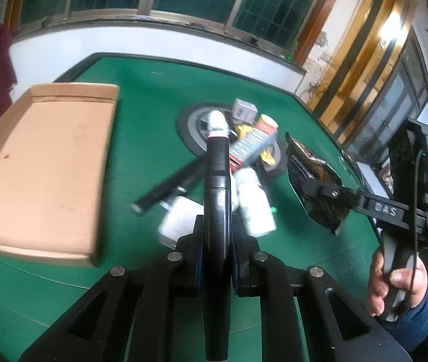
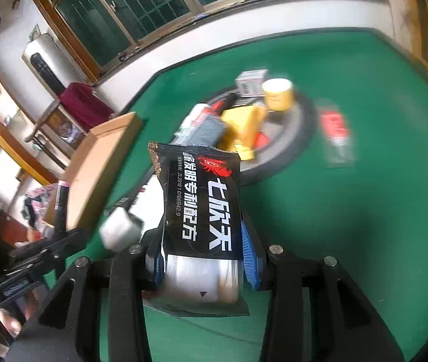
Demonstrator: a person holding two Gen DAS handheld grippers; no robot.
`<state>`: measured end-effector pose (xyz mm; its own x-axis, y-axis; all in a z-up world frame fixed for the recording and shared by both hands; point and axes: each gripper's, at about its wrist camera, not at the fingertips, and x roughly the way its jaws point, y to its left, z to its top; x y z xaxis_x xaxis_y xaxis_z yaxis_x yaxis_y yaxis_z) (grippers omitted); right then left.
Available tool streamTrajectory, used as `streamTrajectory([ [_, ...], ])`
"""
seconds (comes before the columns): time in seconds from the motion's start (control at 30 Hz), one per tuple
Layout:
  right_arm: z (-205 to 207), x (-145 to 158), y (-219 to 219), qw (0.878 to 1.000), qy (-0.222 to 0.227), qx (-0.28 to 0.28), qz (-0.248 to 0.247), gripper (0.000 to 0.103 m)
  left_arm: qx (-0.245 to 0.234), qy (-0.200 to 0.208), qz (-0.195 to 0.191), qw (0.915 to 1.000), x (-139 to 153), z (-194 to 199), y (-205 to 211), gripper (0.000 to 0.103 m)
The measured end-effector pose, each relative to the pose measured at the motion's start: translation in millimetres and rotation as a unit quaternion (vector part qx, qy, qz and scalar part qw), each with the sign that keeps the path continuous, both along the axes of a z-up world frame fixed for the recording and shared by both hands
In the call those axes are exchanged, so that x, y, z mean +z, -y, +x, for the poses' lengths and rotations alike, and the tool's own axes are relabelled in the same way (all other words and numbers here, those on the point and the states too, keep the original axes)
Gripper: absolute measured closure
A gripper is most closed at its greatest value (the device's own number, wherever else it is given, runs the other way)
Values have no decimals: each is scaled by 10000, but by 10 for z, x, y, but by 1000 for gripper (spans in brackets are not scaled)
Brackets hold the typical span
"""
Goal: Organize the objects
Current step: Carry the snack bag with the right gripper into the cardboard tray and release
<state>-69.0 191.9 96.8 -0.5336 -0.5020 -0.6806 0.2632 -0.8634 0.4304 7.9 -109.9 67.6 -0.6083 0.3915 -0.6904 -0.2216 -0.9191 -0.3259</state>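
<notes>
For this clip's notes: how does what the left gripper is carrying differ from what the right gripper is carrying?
The left gripper holds a slim black pen-like tube; the right gripper holds a flat black packet.
The tube is plain black with a pale pink tip; the packet carries white lettering and a red crab logo.
The tube runs straight out along the fingers; the packet spreads wide between the right gripper's pads.
Both are black and lifted off the green table.

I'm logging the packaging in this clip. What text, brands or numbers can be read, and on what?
"七欣天": black packet in the right gripper.
"ZL2010 1 0166942.9": same packet, small line.
"发明专利配方": same packet; its first character is unclear.
"DAS": right gripper's arm, left wrist view.
Red-and-white box, grey box, red packet: print too blurred.
</notes>
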Motion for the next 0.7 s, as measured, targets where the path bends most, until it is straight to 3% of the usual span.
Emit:
streamTrajectory([
  [0.3, 111, 335, 693, 9986, -187, 501, 28, 65, 378, -152, 100, 9991, 166, -126, 529, 91],
  [0.7, 78, 396, 1242, 9957, -115, 904, 179, 65, 677, -113, 175, 9975, 147, -345, 981, 91],
])
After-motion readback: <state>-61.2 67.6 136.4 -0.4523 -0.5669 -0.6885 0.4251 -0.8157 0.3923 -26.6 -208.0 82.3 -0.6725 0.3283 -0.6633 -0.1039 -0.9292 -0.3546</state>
